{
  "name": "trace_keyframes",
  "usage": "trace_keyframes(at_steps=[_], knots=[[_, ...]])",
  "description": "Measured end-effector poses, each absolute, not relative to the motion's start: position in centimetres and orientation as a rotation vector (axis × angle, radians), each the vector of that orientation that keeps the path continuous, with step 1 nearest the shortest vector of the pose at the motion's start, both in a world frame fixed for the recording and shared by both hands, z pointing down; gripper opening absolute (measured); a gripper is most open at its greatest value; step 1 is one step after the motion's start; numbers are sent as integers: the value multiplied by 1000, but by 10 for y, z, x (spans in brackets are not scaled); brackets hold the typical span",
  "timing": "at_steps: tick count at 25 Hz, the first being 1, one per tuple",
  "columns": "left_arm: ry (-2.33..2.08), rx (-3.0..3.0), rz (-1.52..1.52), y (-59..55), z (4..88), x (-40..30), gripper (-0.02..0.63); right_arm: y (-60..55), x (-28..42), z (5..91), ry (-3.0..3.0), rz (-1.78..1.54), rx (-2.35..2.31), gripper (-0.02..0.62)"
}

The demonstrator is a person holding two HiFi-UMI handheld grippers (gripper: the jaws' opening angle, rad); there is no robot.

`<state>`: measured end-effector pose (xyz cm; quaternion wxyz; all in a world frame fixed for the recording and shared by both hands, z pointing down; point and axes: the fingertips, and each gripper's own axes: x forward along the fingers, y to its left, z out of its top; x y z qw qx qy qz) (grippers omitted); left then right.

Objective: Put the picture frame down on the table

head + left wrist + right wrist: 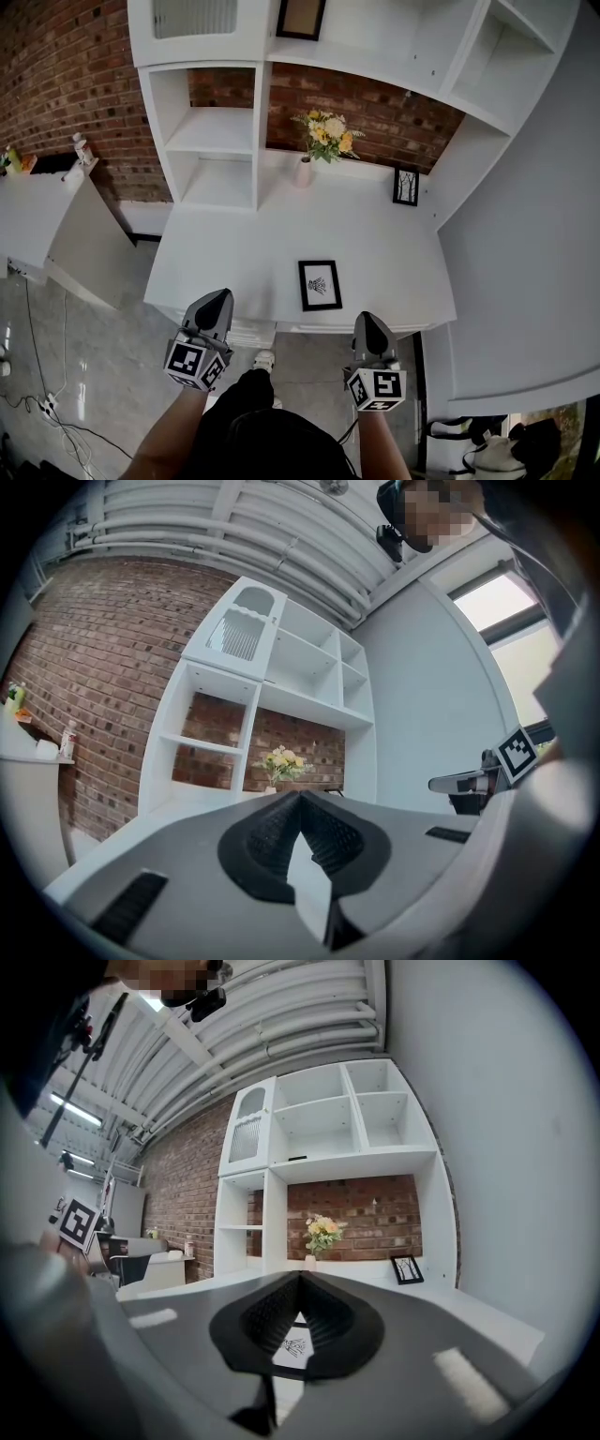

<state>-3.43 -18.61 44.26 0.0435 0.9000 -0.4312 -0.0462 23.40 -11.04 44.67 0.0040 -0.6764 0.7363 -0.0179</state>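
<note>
**On the table (pixel 234 253), one picture frame (pixel 320 284) lies flat**

Three frames counted: that one, a second frame (pixel 406 186) upright behind, a third frame (pixel 301 17) shelved above. One vase (pixel 304 172) holds flowers (pixel 326 134). Left gripper (pixel 221 295) and right gripper (pixel 366 319): both closed, empty.

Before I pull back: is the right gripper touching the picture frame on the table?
Apart. The head view shows bare white table between the right gripper and the picture frame lying flat.
</note>
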Motion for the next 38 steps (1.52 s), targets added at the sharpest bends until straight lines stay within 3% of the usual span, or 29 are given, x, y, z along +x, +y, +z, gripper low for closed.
trace_keyframes(at_steps=[38], knots=[[-1332,2748,-137,-174,441,-32,-8,-102,236,458,2275,-125,-2084,3]])
